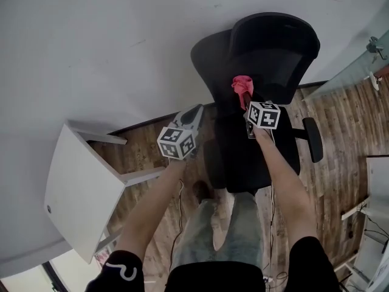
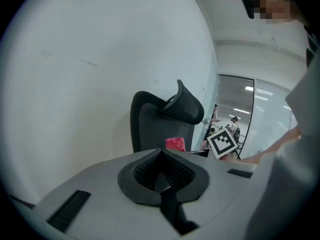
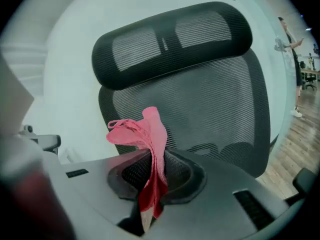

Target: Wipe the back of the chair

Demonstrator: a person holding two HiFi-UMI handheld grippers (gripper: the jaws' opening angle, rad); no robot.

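Note:
A black mesh office chair (image 1: 258, 59) with a headrest stands against the white wall; its backrest (image 3: 200, 109) fills the right gripper view and shows side-on as the chair (image 2: 150, 124) in the left gripper view. My right gripper (image 1: 246, 102) is shut on a pink cloth (image 1: 242, 87), and the cloth (image 3: 147, 149) sticks up between the jaws, close in front of the backrest but apart from it. My left gripper (image 1: 193, 115) is shut with nothing in it, left of the chair near the wall. From the left gripper view the pink cloth (image 2: 175, 144) shows beside the chair.
A white table (image 1: 79, 193) stands at lower left. The chair's armrest (image 1: 313, 139) juts out at right over wooden floor (image 1: 340, 120). A glass partition (image 1: 358, 66) is at far right. The white wall (image 1: 109, 41) is right behind the chair.

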